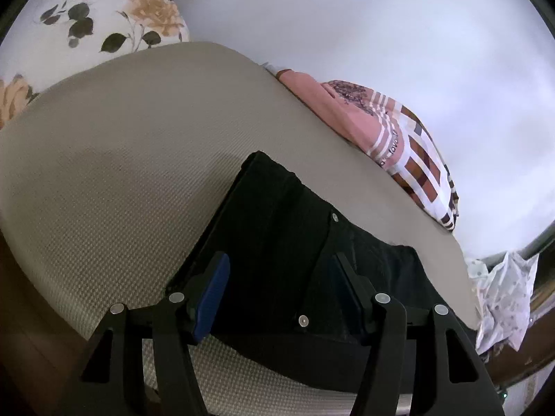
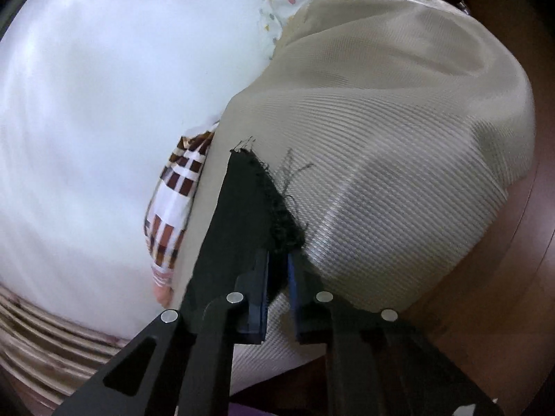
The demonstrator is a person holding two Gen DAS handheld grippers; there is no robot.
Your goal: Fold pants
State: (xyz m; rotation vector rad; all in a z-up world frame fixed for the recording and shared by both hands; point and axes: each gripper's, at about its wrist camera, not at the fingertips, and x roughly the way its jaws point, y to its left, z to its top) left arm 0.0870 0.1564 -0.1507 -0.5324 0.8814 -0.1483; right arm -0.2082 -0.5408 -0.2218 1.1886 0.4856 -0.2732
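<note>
Black pants (image 1: 295, 228) lie on a beige woven mat (image 1: 121, 159), the waistband end with metal rivets toward my left gripper. My left gripper (image 1: 277, 277) is open, its blue-padded fingers (image 1: 211, 294) spread over the waist part of the pants. In the right wrist view, my right gripper (image 2: 277, 270) is shut on the frayed hem end of a black pants leg (image 2: 246, 208), held over the beige mat (image 2: 399, 138). Loose black threads stick out from the hem.
A pink, striped and checked folded cloth (image 1: 392, 138) lies at the mat's far edge; it also shows in the right wrist view (image 2: 173, 215). A floral pillow (image 1: 104, 10) sits at back left. White dotted fabric (image 1: 503, 287) hangs at the right. White sheet (image 2: 104, 104) lies beyond.
</note>
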